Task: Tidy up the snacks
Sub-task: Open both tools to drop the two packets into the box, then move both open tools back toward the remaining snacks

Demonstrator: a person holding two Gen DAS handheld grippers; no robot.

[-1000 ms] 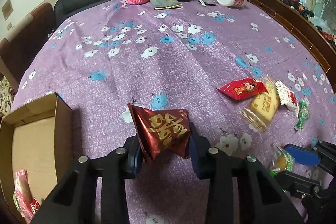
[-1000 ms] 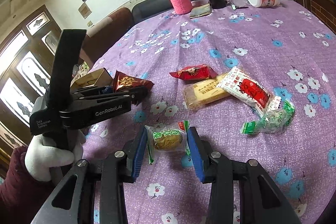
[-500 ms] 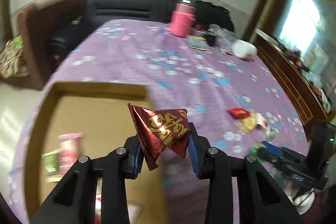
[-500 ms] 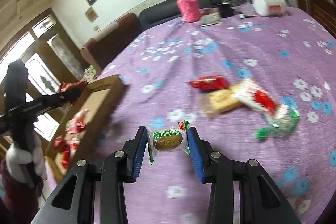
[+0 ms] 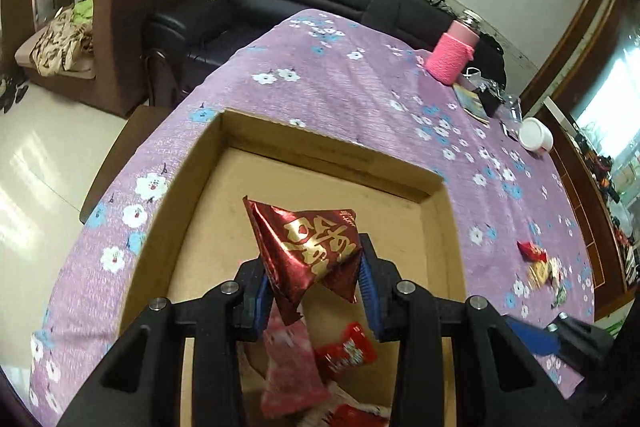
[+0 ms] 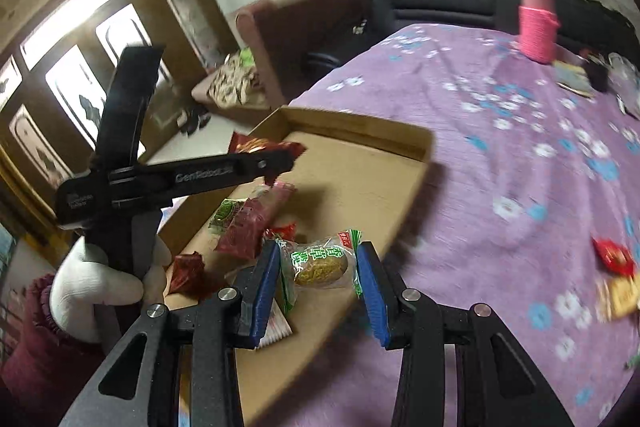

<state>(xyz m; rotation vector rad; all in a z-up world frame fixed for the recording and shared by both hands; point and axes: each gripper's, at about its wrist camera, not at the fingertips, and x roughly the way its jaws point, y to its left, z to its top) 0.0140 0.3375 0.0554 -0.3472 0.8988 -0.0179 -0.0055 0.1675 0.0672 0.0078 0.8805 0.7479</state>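
The left gripper [image 5: 312, 287] clamps a dark red foil packet [image 5: 308, 251] above the open cardboard box [image 5: 320, 147], where pink and red snack packets [image 5: 296, 367] lie just below its jaws. The right gripper [image 6: 318, 283], grasping a green-printed clear-wrapped pastry [image 6: 320, 261], hangs over the box's near edge on the purple floral tablecloth [image 6: 520, 167]; more snacks [image 6: 614, 255] lie far to its right.

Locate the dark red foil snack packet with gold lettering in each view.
Left wrist: dark red foil snack packet centre, clamped in the left gripper over the cardboard box.
Right wrist: left of centre, at that gripper's tip.
Shared landmark: pink knitted-sleeve bottle.
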